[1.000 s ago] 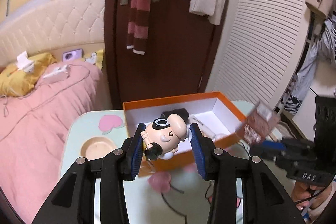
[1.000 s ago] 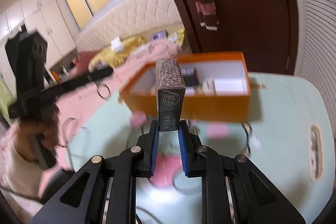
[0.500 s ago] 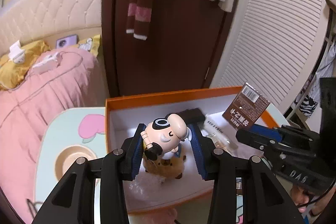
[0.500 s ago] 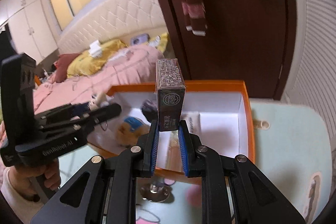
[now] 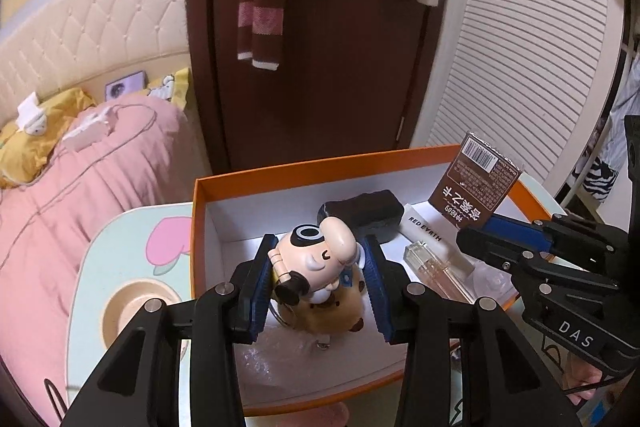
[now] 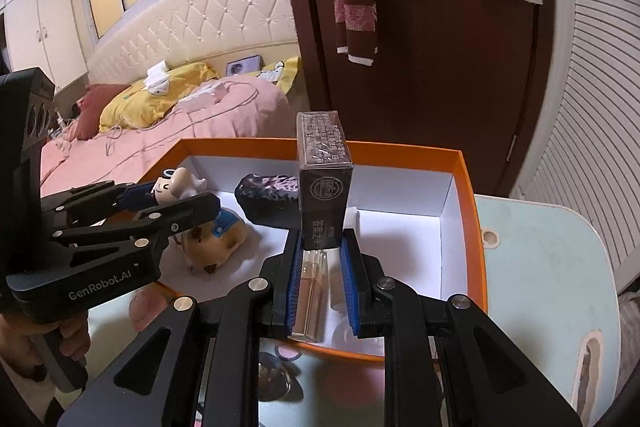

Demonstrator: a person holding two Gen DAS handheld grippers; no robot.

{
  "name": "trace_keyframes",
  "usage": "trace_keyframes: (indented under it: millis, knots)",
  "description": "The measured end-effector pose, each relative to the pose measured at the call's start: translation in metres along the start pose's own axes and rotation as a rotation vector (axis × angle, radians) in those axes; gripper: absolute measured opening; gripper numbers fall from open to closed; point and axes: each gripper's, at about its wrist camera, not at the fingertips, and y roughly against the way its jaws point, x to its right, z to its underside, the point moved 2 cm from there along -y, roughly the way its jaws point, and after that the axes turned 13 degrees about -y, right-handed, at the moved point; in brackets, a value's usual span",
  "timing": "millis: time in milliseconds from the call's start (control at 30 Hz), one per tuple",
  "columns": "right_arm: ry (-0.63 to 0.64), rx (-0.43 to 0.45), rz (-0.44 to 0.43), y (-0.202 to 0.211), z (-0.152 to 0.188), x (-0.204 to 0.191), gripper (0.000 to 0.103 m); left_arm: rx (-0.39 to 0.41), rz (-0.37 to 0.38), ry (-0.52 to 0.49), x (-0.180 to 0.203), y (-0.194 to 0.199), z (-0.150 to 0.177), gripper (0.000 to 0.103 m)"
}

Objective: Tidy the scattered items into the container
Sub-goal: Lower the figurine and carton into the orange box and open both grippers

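Left gripper (image 5: 316, 279): clamped on the cartoon figurine (image 5: 316, 259), centre frame, above the orange box (image 5: 280, 179).
Right gripper (image 6: 320, 267): pinching the dark carton (image 6: 324, 195) upright, centre frame, over the box's white floor.
Inside: plush toy (image 6: 216, 239), black pouch (image 6: 268, 199), glass bottle (image 6: 312, 291).

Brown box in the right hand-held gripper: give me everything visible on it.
The small dark-brown rectangular carton, glossy like film-wrapped card, stands upright with its lower end clamped between the blue pads of the right hand-held gripper. It bears white Chinese lettering, a round emblem and, in the left wrist view, a barcode on its top end. It hangs over the open orange box, touching only the pads.
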Motion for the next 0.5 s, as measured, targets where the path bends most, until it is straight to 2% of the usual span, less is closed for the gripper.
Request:
trace_keyframes:
  millis: [133, 167, 200, 233, 267, 300, 367, 400, 500]
  knots:
    - [0.003, 0.011, 0.001, -0.001, 0.000, 0.000, 0.020, 0.011, 0.004, 0.004, -0.001, 0.000, 0.001, 0.042]
    - [0.005, 0.017, 0.000, -0.001, 0.000, 0.000, 0.021, 0.025, 0.016, 0.009, -0.001, 0.001, 0.001, 0.047]
    - [0.007, 0.026, -0.009, 0.000, 0.001, 0.000, 0.024, 0.039, 0.036, 0.014, 0.000, 0.003, 0.001, 0.060]
    - [0.016, 0.029, -0.026, 0.000, 0.002, -0.002, 0.034, 0.051, 0.050, 0.018, 0.000, 0.004, 0.001, 0.061]
    - [0.020, 0.027, -0.041, 0.000, 0.002, -0.003, 0.051, 0.054, 0.051, 0.023, -0.001, 0.005, 0.002, 0.061]
    - [0.020, 0.025, -0.054, 0.001, 0.003, -0.006, 0.053, 0.057, 0.052, 0.028, -0.001, 0.007, 0.002, 0.062]
    - [0.005, 0.020, -0.047, 0.004, 0.003, -0.007, 0.055, 0.072, 0.032, 0.038, -0.004, 0.013, 0.003, 0.072]
    - [-0.005, 0.028, -0.057, 0.008, 0.002, -0.007, 0.059, 0.081, 0.014, 0.042, -0.006, 0.017, 0.003, 0.084]
    - [-0.024, 0.055, -0.080, 0.015, 0.002, -0.007, 0.069, 0.105, 0.015, 0.071, -0.013, 0.027, 0.003, 0.085]
